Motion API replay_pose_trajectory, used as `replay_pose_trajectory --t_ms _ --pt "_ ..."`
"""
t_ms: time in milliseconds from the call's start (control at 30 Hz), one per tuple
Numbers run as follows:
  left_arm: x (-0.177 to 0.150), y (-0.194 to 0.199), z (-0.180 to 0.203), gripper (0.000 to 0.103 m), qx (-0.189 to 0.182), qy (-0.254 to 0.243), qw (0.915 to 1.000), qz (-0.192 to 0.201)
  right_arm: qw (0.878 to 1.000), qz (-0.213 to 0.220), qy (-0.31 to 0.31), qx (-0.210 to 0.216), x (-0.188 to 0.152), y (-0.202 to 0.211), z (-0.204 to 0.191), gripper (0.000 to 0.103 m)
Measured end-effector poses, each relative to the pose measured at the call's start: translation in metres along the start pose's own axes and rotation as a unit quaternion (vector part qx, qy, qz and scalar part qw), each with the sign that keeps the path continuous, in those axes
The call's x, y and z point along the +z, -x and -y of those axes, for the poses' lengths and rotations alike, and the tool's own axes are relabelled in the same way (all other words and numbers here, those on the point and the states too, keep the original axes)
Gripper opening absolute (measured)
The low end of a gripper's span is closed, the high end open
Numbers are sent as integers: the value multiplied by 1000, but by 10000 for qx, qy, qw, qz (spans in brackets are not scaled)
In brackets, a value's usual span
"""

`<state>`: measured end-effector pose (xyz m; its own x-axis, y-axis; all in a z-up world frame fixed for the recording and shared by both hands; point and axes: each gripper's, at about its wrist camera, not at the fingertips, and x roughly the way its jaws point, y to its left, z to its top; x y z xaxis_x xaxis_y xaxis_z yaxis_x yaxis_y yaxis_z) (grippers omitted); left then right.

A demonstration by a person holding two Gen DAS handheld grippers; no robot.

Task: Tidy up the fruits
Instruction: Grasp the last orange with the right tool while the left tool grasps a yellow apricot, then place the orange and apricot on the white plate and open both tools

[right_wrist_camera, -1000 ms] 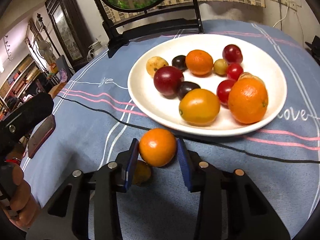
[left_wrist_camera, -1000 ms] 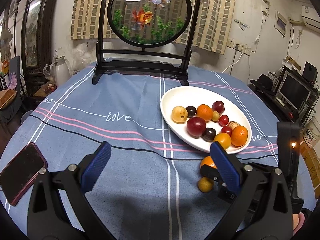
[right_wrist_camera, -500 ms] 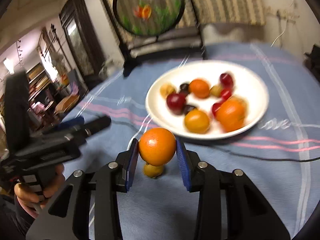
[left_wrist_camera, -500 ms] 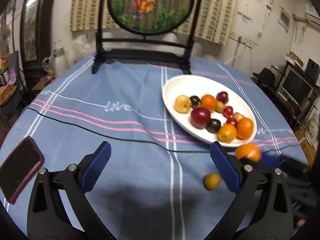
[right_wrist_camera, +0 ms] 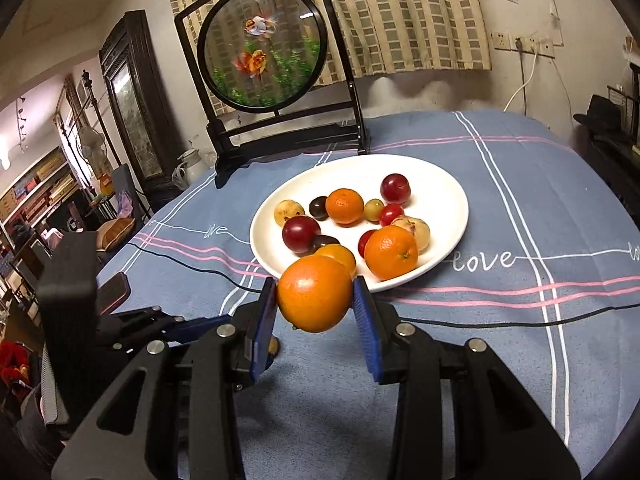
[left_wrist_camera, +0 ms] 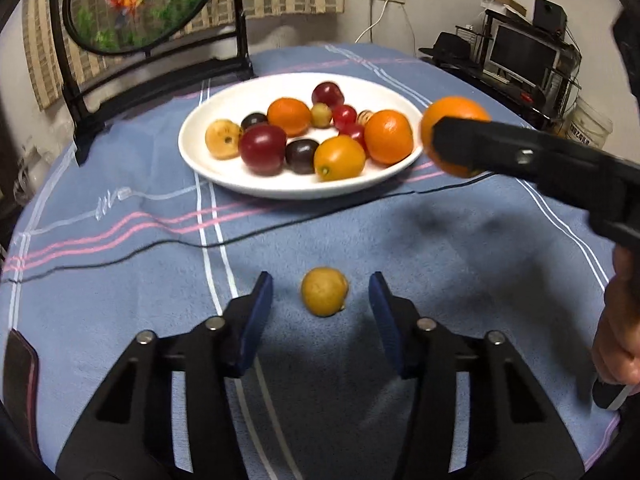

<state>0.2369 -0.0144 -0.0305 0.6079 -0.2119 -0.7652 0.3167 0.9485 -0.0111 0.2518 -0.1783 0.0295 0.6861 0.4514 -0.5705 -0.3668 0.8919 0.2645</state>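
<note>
Beside the white plate (right_wrist_camera: 448, 248), the tablecloth (right_wrist_camera: 520, 200) reads "love" (white script).

Ahead of both grippers, one white plate (right_wrist_camera: 448, 184) with twelve fruits (right_wrist_camera: 345, 206). One orange (right_wrist_camera: 314, 300) gripped in the right gripper (right_wrist_camera: 315, 286). One small yellow fruit (left_wrist_camera: 324, 291) between the closing jaws of the left gripper (left_wrist_camera: 320, 282), untouched. Beside the left gripper, one phone (right_wrist_camera: 114, 290).

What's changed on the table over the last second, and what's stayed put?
The right gripper lifted the orange off the cloth toward the plate. The left gripper came down around the small yellow fruit; its jaws are closing, not yet touching. The plate's fruit stayed put.
</note>
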Motion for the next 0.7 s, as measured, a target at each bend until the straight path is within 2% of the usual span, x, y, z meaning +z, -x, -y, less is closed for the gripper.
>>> replay_pose_trajectory --t_ms 100,267,400,700 --pt "0 -6 -2 39 -5 49 10000 -82 10000 -7 -4 -23 0 0 0 39" --pt "-2 -11 5 37 32 -122 9999 -89 10000 -18 -54 -37 0 0 1 39" --pt "-2 -16 7 28 71 -183 9997 -160 10000 16 -40 -73 1 1 0 39" --pt "-3 -19 12 27 246 -325 9991 -103 9999 20 -44 -129 1 1 2 39"
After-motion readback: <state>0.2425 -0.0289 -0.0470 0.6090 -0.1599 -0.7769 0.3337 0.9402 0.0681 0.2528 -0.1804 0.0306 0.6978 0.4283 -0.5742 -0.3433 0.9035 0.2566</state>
